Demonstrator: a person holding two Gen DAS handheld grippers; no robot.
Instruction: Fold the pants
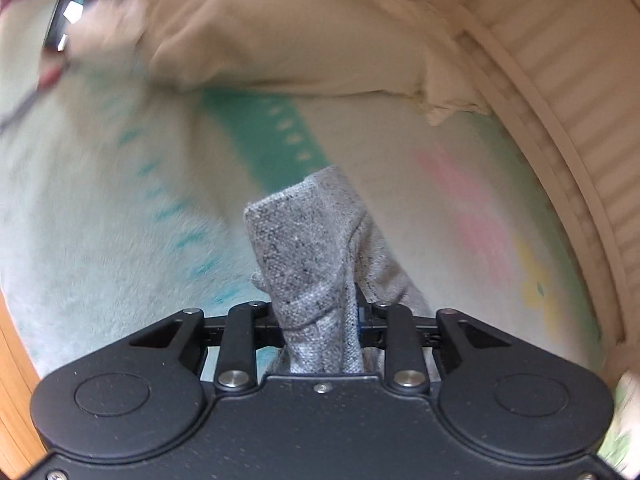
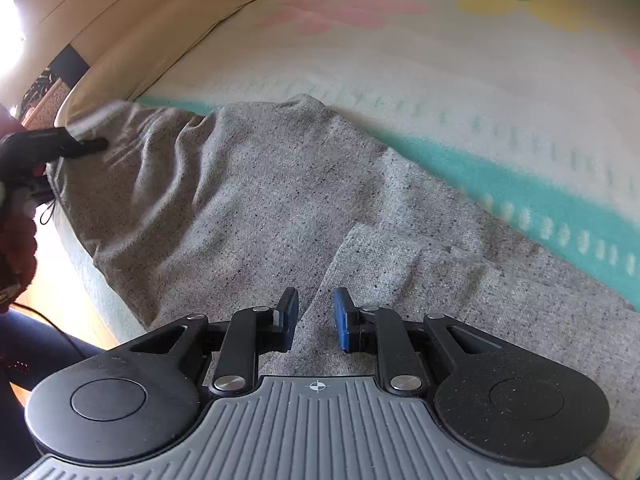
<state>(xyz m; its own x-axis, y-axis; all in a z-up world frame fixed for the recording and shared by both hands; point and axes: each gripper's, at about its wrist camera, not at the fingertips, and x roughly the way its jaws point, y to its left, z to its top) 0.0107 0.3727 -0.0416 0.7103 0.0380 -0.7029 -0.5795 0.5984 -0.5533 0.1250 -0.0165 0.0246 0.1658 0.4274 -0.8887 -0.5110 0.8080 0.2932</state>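
Gripping one grey pants (image 2: 248,184): left tongs (image 1: 320,316); right tongs (image 2: 316,316) agape.

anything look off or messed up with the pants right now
Nothing damaged. The grey pants lie rumpled rather than flat on the blanket, with ripples near the far end where the left claw pinches a bunch of fabric. The right claw is open above them, holding nothing.

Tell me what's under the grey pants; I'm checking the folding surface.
The grey pants lie on a pastel blanket with a teal stripe and flowers. Anything beneath the fabric itself is covered.
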